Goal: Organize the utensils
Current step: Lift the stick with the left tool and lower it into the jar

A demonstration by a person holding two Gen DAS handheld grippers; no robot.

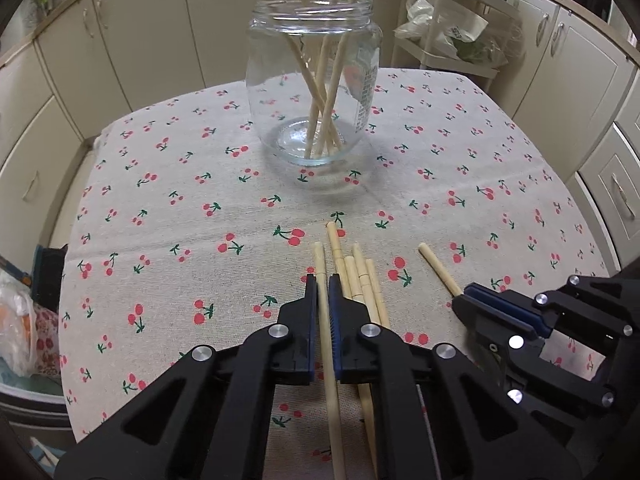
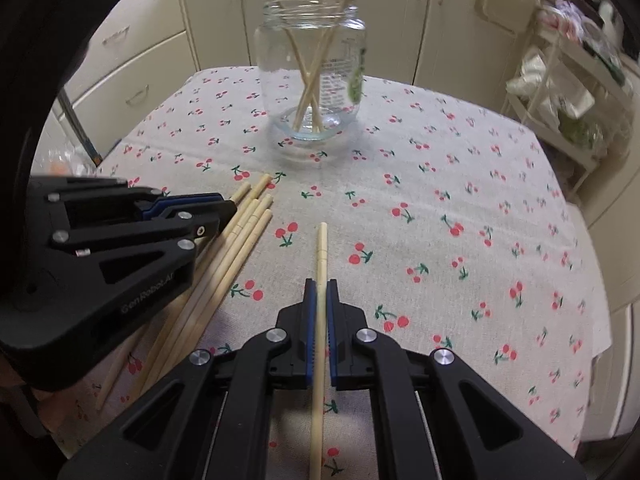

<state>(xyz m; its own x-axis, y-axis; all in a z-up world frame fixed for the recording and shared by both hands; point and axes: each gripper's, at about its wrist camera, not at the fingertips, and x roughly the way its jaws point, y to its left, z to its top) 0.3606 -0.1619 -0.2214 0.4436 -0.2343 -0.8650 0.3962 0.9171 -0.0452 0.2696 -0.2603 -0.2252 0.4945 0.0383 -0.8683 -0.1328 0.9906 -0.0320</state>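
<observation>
Each claw pinches one chopstick over the cherry-print bench.

Our left claw [image 1: 323, 280] clamps a chopstick [image 1: 320, 264] at the left edge of the loose bundle [image 1: 362, 276]; our right claw [image 2: 320, 284] grips a lone chopstick [image 2: 321, 248]. At twelve o'clock on the bench [image 1: 180, 200] stands the glass jar [image 1: 314, 80], holding more chopsticks.

**Wood, glass, cloth and plastic**

My fingers [image 1: 310, 300] are matt black plastic with ribbed blue pads and shiny round metal pins. The chopsticks [image 1: 360, 276] look like pale wood, smooth and not glossy, with small cut grooves near the thick end. The jar [image 1: 314, 80] is clear glass, glossy, with a printed paper label. The cloth [image 1: 200, 200] on the desk is woven, a little rough, matt beige with printed red cherries.
</observation>
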